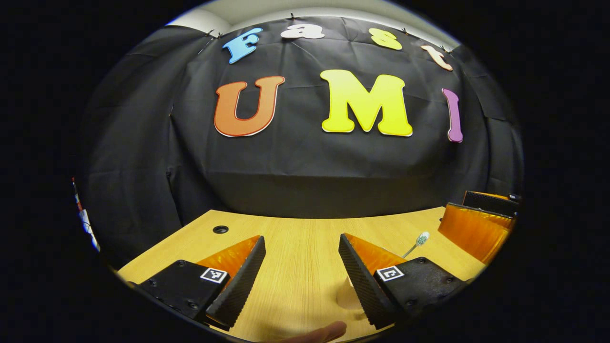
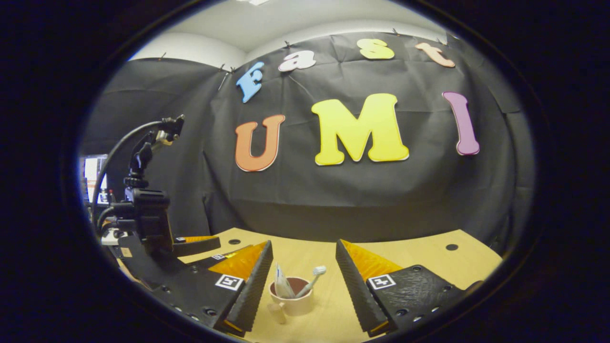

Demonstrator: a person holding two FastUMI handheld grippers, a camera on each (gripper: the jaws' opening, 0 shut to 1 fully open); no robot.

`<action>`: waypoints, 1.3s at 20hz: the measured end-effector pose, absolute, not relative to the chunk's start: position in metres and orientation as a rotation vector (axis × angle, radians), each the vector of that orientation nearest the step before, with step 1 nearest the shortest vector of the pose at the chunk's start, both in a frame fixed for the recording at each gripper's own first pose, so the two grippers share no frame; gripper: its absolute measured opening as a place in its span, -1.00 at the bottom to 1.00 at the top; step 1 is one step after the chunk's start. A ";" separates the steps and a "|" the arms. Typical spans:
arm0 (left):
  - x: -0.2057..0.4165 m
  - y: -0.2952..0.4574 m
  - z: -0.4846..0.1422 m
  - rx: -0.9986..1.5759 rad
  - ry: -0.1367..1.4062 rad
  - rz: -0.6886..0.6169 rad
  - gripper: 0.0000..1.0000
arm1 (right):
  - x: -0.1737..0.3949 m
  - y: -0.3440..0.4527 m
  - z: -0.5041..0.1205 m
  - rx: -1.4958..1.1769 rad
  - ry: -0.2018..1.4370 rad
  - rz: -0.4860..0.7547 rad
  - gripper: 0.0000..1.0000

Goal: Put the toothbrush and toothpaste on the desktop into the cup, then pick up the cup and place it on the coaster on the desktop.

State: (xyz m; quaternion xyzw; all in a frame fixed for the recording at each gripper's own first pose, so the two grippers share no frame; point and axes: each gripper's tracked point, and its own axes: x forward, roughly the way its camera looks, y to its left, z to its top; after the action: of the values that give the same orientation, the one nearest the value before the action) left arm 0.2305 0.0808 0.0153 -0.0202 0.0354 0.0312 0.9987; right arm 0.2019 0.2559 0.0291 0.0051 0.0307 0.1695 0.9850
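Observation:
A pale cup (image 2: 291, 301) with a dark red inside stands on the wooden desktop (image 2: 410, 257). It holds a white toothbrush (image 2: 314, 277), head up and leaning right, and a toothpaste tube (image 2: 282, 286). The cup's handle (image 2: 278, 312) points toward the camera. My right gripper (image 2: 303, 243) is open, with the cup low between its fingers and touching neither. My left gripper (image 1: 301, 238) is open over bare wood. In the left gripper view the toothbrush head (image 1: 422, 238) pokes up behind its right finger, and a pale shape (image 1: 348, 297) beside that finger is mostly hidden.
The left gripper's body and cable (image 2: 147, 224) stand at the left of the right gripper view. The right gripper's fingers (image 1: 476, 228) show at the right edge of the left gripper view. Cable holes (image 1: 220, 229) (image 2: 451, 247) dot the desktop. A fingertip (image 1: 329, 331) shows at the bottom.

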 end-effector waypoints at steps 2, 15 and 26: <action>0.222 0.074 0.017 -0.079 0.076 0.064 0.95 | 0.190 0.240 0.039 -0.006 0.039 0.320 0.66; 0.174 0.038 0.016 -0.083 0.218 0.025 0.95 | 0.104 0.122 0.060 0.060 -0.009 0.156 0.85; 0.161 0.009 0.004 -0.176 0.559 -0.030 0.94 | 0.016 0.060 0.105 0.038 -0.123 0.086 0.85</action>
State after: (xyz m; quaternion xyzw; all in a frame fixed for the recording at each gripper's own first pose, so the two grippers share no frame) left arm 0.1609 0.0093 0.0041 -0.0868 0.2756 -0.0146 0.9572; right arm 0.0162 0.0604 0.1050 0.0192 -0.0617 0.0428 0.9970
